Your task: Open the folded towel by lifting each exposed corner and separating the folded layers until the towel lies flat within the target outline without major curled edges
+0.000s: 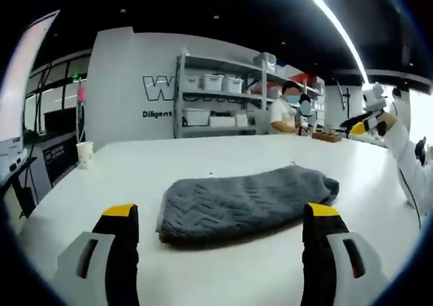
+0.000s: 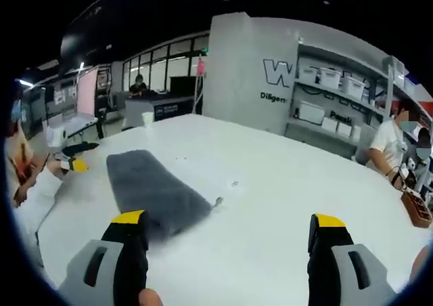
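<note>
A grey folded towel (image 1: 243, 201) lies as a long bundle on the white table (image 1: 135, 177), just beyond my left gripper (image 1: 220, 214). Its yellow-tipped jaws stand wide open, with nothing between them. In the right gripper view the same towel (image 2: 152, 187) lies to the left, ahead of the left jaw. My right gripper (image 2: 229, 219) is open and empty over bare table (image 2: 270, 211). The right gripper (image 1: 365, 124) also shows far right in the left gripper view, held up by a white sleeve. The left gripper (image 2: 74, 164) appears at the left edge of the right gripper view.
A paper cup (image 1: 84, 154) stands at the table's far left edge. A wooden box (image 2: 419, 211) sits at the right, near a seated person in a mask (image 2: 392, 140). Shelves with white bins (image 1: 216, 99) line the wall behind.
</note>
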Motion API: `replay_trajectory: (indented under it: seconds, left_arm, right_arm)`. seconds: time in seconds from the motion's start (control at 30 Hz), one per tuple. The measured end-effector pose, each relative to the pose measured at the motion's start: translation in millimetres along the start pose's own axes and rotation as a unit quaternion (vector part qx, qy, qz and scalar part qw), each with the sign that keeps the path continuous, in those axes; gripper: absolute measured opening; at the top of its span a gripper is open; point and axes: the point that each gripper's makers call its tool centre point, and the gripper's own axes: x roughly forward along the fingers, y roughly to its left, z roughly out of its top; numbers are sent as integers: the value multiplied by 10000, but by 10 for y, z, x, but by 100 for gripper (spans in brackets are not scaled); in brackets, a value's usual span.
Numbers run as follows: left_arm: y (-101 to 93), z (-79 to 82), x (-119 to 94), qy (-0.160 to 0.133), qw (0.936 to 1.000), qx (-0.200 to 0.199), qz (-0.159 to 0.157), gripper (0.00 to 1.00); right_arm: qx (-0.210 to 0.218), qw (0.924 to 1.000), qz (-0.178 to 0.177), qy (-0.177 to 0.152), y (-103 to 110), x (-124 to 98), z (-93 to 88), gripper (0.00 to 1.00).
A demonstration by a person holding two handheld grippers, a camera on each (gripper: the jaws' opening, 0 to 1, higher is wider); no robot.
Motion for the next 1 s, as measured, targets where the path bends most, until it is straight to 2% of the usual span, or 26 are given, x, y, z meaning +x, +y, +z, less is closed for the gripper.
replay_trajectory:
  seconds: [0.07, 0.17, 0.23, 0.37, 0.4, 0.43, 0.53, 0.6, 0.8, 1.0]
  left_arm:
    - [24, 11, -35, 15, 10000, 30, -10, 100]
    - [67, 20, -77, 29, 10000, 34, -73, 100]
    - [51, 17, -68, 43, 9998, 21, -193, 100]
    - [28, -33, -69, 194, 9992, 140, -334, 100]
    - [21, -40, -74, 213, 9991, 152, -347, 100]
    - [12, -56, -87, 266, 9987, 151, -415, 100]
    - [-19, -45, -102, 219, 9982, 112, -548, 100]
    - [-30, -72, -98, 312, 9975, 157, -607, 100]
    - [-73, -113, -81, 447, 9961, 228, -731, 100]
    - [-44, -163, -89, 609, 9955, 352, -633, 100]
  right_arm:
    - [-188, 9998, 43, -9, 164, 83, 34, 99]
    - [-641, 9974, 317, 28, 611, 302, 77, 99]
    - [-738, 9959, 514, 46, 906, 448, 98, 99]
    - [-1172, 9894, 829, 216, 1433, 742, 153, 99]
    - [-1216, 9886, 857, 220, 1476, 763, 164, 99]
    - [-1391, 9850, 1002, 187, 1721, 873, 248, 99]
    - [-1562, 9810, 1137, 156, 1974, 984, 336, 99]
    - [-1712, 9775, 1223, 129, 2181, 1096, 413, 99]
    - [-1928, 9716, 1373, 42, 2565, 1399, 576, 97]
    - [-2179, 9630, 1582, 123, 2873, 1716, 575, 92]
